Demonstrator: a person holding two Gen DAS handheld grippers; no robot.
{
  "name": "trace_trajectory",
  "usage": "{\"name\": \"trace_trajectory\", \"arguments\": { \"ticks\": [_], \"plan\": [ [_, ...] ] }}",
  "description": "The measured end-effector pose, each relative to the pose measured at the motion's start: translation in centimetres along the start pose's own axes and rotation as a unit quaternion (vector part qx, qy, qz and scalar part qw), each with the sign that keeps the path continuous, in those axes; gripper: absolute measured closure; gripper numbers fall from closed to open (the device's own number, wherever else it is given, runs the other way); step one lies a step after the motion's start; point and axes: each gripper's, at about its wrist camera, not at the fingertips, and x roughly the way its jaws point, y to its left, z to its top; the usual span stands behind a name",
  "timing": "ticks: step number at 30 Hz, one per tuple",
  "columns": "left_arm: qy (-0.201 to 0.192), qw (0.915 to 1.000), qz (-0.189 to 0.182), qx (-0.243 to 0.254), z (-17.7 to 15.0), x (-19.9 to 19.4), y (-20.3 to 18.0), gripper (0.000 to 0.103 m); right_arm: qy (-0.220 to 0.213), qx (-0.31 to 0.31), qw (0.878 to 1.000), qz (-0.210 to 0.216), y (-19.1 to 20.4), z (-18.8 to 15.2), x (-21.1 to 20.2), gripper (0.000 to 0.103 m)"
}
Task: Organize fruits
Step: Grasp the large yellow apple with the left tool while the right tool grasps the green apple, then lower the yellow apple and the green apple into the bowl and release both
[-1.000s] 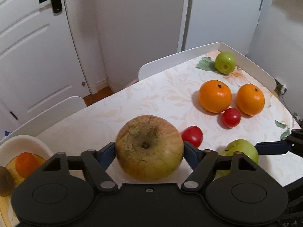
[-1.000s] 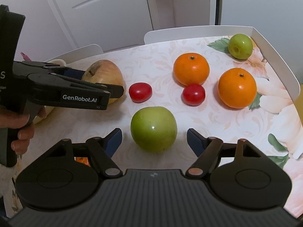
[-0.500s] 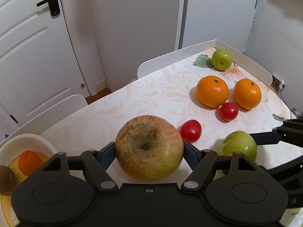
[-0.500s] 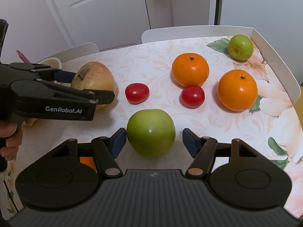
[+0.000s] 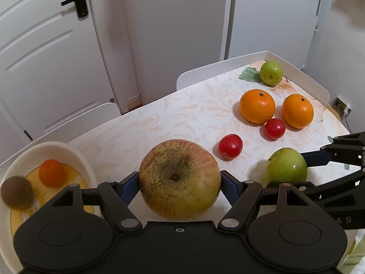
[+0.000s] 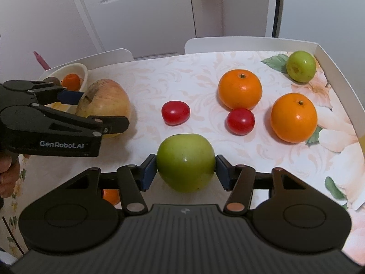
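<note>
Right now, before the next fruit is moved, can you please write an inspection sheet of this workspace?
Surface: table with pale floral cloth and white raised edge.
Job's things: large yellow-red apple and big green apple, each in a gripper; two oranges, two red tomatoes and small green apple lie loose.
Clutter: white bowl at the left holding a small orange fruit and a brown one.
Grippers: left gripper shut on the large apple; right gripper has just been closing, fingers now touching the green apple.
Cables: a thin cable at a wall socket.
Surroundings: white doors, white chair backs.
</note>
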Motion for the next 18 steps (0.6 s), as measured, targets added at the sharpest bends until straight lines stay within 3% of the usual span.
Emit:
{"name": "trace_trajectory", "arguments": {
  "ticks": [11, 18],
  "plan": [
    [-0.028, 0.9967, 0.038, -0.067, -1.4, -5.0, 0.1, 0.025, -0.018, -0.048, 0.998, 0.031, 0.8, 1.0, -2.9, 0.033],
    [-0.052, 0.9886, 0.074, -0.121, -2.3, -8.5, 0.9, 0.025, -0.029, -0.093, 0.993, 0.066, 2.6, 2.4, -4.4, 0.033]
  ]
}}
